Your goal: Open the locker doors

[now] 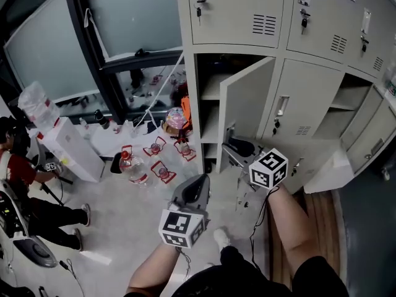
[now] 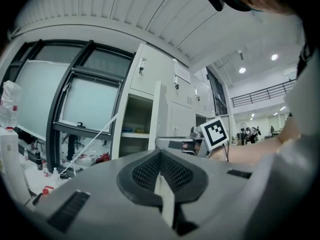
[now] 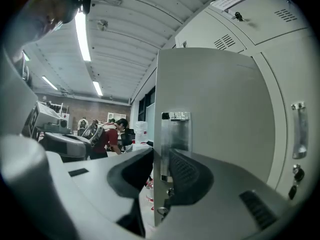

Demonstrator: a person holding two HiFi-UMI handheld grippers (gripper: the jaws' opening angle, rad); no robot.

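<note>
The beige locker bank (image 1: 238, 11) fills the upper right of the head view. One middle door (image 1: 247, 104) stands swung out and shows shelves behind it. My right gripper (image 1: 230, 142) is at that door's free edge, low down. In the right gripper view the door (image 3: 215, 109) runs edge-on between the jaws, which are shut on it beside the metal handle plate (image 3: 175, 129). My left gripper (image 1: 201, 179) hangs shut and empty to the left of the door, over the floor. In its own view the pads (image 2: 150, 171) meet, and the open locker (image 2: 135, 129) lies ahead.
The neighbouring door (image 1: 303, 104) is closed, and further doors (image 1: 371, 125) at the right stand open. Water bottles (image 1: 133, 169) and small red items litter the floor by the window. A white dispenser (image 1: 71, 147) and a seated person (image 1: 18, 178) are at the left.
</note>
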